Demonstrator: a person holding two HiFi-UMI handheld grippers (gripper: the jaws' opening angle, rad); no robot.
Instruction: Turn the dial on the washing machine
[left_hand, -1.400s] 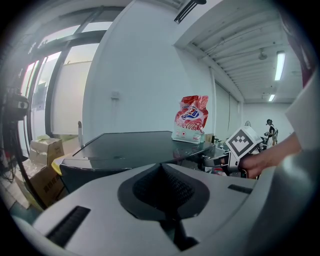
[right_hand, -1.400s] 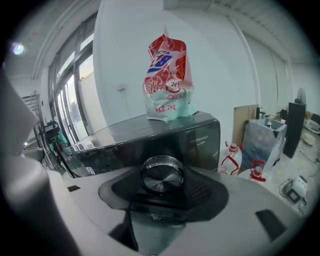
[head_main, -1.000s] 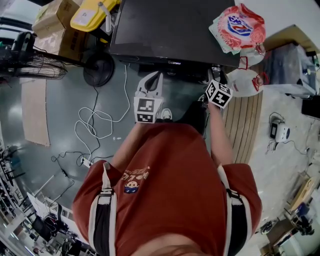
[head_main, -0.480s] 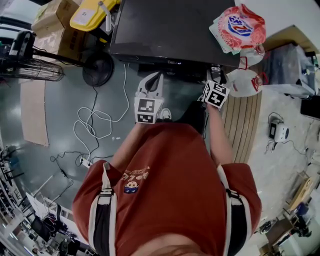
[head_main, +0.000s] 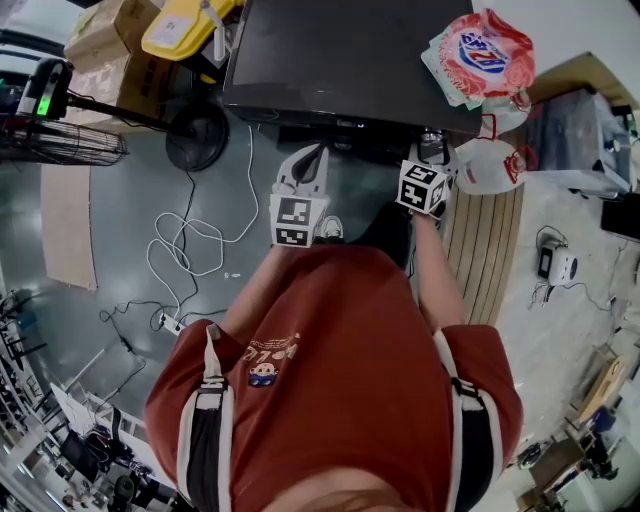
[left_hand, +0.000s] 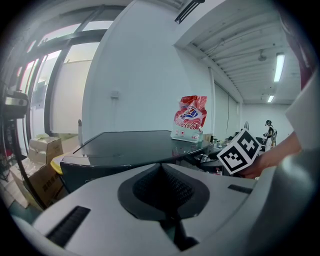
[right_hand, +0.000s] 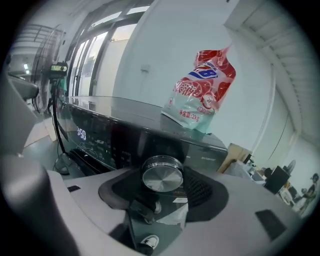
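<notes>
A: Your left hand-held gripper (head_main: 312, 158) is clenched, empty, before the washer (head_main: 340, 60).
B: And your right hand-held gripper (head_main: 433, 148) grasps the dial (right_hand: 162, 173), on the front panel's right end, below the bag (head_main: 478, 55) lying on top.

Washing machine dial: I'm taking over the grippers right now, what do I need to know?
Right hand-held gripper: closed on the dial, on the washing machine's front panel.
Left hand-held gripper: shut, empty, away from the dial.
Done: dial gripped; how far it's turned, can't tell.
Left: finish the turn, then let go.
</notes>
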